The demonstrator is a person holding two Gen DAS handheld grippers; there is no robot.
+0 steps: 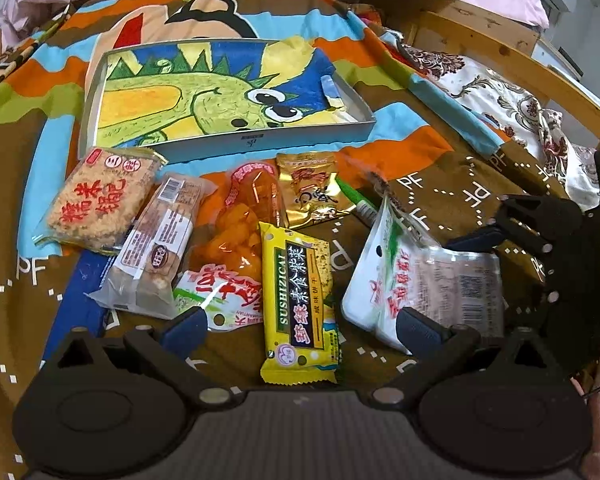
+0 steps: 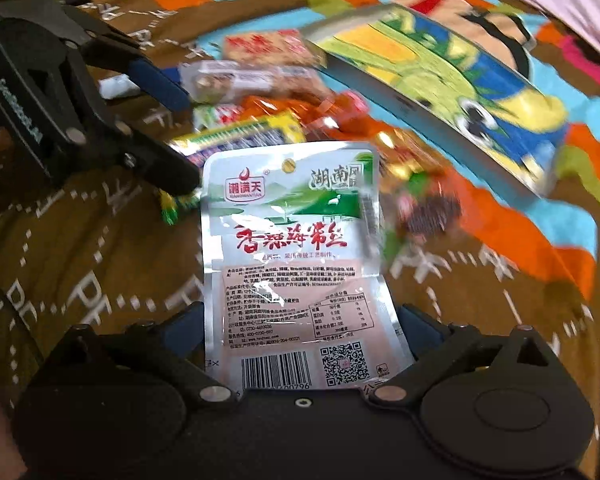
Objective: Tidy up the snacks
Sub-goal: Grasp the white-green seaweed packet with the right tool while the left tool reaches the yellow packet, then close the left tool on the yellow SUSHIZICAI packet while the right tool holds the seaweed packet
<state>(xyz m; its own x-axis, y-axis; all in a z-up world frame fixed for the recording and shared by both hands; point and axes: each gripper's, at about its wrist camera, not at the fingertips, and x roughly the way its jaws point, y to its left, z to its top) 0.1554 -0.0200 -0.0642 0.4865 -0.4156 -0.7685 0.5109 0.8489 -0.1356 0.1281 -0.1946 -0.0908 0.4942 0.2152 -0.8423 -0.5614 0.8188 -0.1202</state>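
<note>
Right gripper point(image 2: 300, 320) was clamped on the white packet point(image 2: 288, 236), long axis pointing away from the tool toward the tray point(image 1: 268, 142) beyond the snack pile, while the left gripper point(image 1: 300, 320) hung wide apart and empty over the yellow packet point(image 1: 298, 300)

left gripper point(image 1: 300, 322) hovers spread wide; right gripper point(image 2: 300, 326) clamped, tilted toward the left.

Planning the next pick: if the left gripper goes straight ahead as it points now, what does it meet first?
Most likely the yellow SUSHIZICAI seaweed cracker packet, lying between the open left gripper fingers on the bedspread; height above it is unclear.
</note>
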